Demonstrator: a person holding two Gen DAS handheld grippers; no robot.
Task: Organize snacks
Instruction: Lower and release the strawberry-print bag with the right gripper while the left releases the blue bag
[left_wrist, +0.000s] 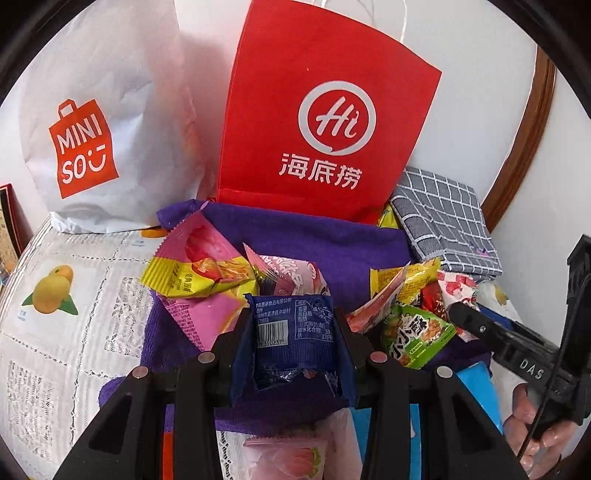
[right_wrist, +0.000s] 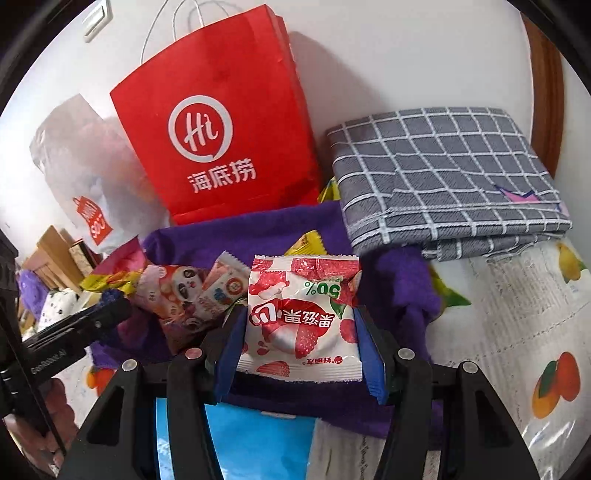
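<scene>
Snacks lay heaped on a purple cloth spread over a fruit-printed tablecloth, with a red paper bag standing at twelve o'clock behind the pile and a white shopping bag at about ten o'clock. A folded grey checked cloth sat at two o'clock, beside the red bag.

The left gripper was closed on a blue packet, its fingers pinching the wrapper from both sides, the packet held just above the pile at centre. The right gripper was likewise clamped on a white-and-red candy packet, fingers pressing its two edges. Loose packets remained on the purple cloth: a pink-and-yellow one at eleven o'clock of the left gripper and a green one at three o'clock.

Judging from this, the step in hand was the carry: both packets had been picked and neither had been set down anywhere yet. Which container each belonged in could not be told, though the red bag and the white bag looked the likely targets. The next move would call for lifting each packet clear of the heap and over a bag's rim, which lay out of view at the top, then releasing without crushing the thin wrappers or tipping the light paper bag.
</scene>
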